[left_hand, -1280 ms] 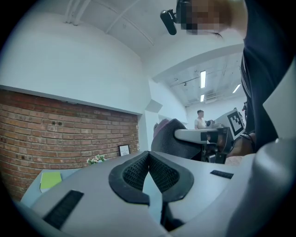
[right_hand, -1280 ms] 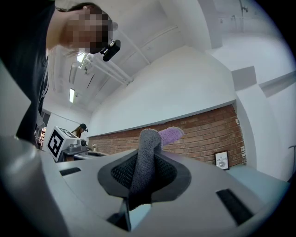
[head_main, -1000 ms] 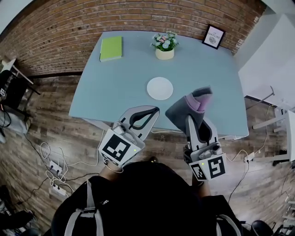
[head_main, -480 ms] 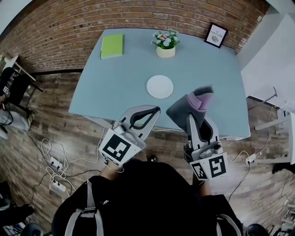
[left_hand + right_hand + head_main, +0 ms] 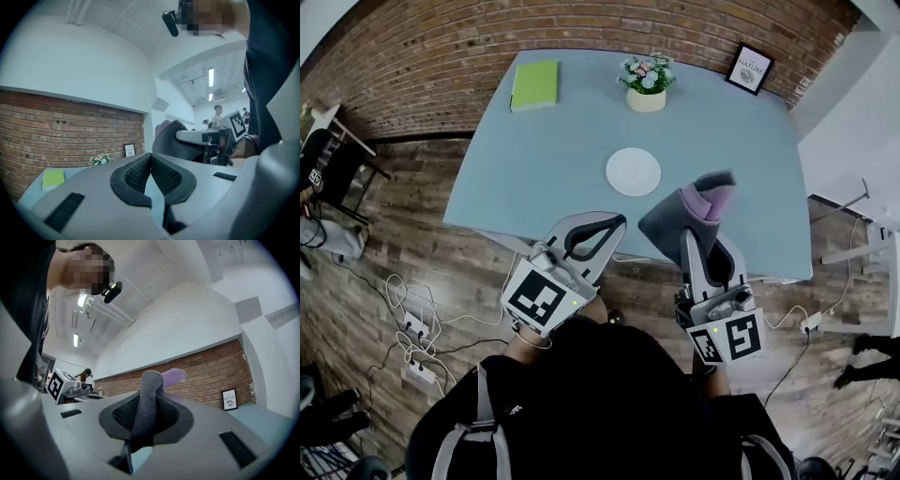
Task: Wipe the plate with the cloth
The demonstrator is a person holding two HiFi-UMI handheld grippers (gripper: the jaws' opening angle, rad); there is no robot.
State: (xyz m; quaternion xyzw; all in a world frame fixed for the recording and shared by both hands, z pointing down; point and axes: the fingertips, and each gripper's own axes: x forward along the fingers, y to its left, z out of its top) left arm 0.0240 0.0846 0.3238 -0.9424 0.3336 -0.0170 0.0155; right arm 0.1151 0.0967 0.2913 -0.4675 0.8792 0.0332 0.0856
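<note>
Grey cloth (image 5: 689, 212) pinched in right claw (image 5: 693, 241), left claw (image 5: 615, 223) pressed together, plate (image 5: 633, 172), book (image 5: 534, 84), flowers (image 5: 646, 75) beyond.

Staged lab room: brick wall (image 5: 581, 28), floor cables (image 5: 405, 330)

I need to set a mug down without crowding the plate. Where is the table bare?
The widest bare patch of the table lies left of the plate, nearer than the green book. Another lies right of the plate, nearer than the picture frame. The far edge is crowded: book, flower pot, frame.
</note>
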